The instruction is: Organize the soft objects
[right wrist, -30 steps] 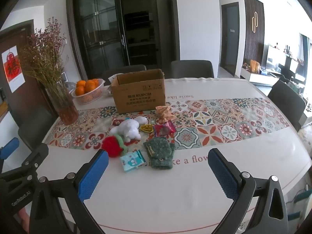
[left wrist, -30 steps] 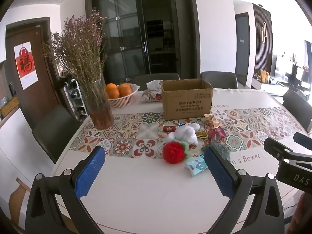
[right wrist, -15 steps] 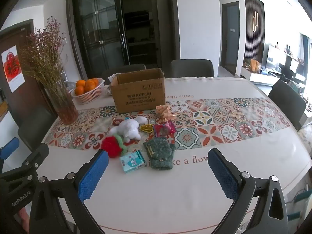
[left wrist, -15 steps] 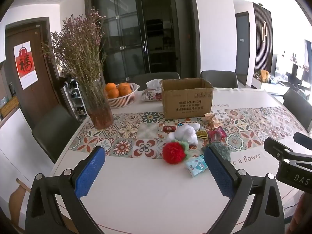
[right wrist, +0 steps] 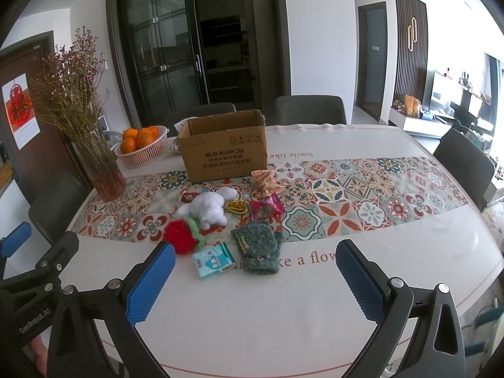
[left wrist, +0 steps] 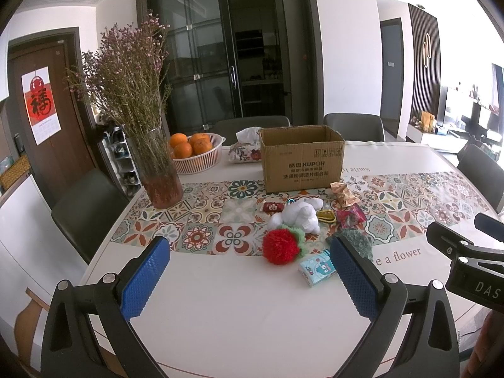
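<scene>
A white plush toy (left wrist: pixel 299 215) (right wrist: pixel 208 206), a red fuzzy strawberry (left wrist: pixel 280 246) (right wrist: pixel 180 236) and a green knitted glove (right wrist: pixel 258 247) (left wrist: pixel 356 241) lie in a cluster on the table with snack packets (right wrist: pixel 266 209) and a small teal box (right wrist: pixel 214 260). An open cardboard box (left wrist: pixel 300 157) (right wrist: pixel 225 152) stands behind them. My left gripper (left wrist: pixel 250 278) is open and empty, above the near table edge. My right gripper (right wrist: pixel 255 280) is open and empty, just short of the glove.
A glass vase of dried flowers (left wrist: pixel 157 170) and a basket of oranges (left wrist: pixel 197 154) stand at the back left, a tissue pack (left wrist: pixel 245 152) beside the box. Dark chairs (right wrist: pixel 466 157) ring the white table (right wrist: pixel 378 252) with its patterned runner.
</scene>
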Demonstrator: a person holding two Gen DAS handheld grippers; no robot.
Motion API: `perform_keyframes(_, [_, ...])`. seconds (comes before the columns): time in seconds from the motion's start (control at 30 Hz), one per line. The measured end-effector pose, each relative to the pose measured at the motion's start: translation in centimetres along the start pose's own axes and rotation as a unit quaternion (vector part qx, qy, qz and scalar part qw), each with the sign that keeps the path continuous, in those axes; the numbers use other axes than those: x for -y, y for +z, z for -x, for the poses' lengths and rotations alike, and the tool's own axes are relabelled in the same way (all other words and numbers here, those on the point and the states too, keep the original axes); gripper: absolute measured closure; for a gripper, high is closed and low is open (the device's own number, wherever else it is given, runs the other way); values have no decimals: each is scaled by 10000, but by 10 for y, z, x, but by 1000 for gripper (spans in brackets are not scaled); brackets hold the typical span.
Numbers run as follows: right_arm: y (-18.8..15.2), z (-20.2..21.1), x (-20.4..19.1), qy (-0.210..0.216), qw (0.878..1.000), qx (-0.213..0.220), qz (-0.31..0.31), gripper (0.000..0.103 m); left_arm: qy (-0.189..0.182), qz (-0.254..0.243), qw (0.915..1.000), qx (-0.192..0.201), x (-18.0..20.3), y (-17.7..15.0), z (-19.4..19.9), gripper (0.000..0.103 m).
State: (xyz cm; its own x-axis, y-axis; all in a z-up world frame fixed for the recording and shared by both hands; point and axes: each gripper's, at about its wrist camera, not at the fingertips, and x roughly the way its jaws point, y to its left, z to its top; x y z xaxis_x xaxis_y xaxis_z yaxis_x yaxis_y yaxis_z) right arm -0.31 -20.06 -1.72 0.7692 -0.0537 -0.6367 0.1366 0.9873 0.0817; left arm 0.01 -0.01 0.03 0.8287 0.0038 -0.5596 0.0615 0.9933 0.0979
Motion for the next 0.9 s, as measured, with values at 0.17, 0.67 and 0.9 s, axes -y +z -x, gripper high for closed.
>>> perform_keyframes(0.17, [0, 0, 0, -2, 10000, -4, -1, 0, -2, -4, 10000, -5, 0, 0, 0, 0])
perform_keyframes(0.67, [-1, 1, -1, -3, 10000, -8, 2, 0, 1, -4, 10000, -9, 0, 0, 0, 0])
perform_keyframes(0.9, [-1, 1, -1, -9, 10000, -13, -5, 0, -3, -8, 10000, -14, 0, 0, 0, 0])
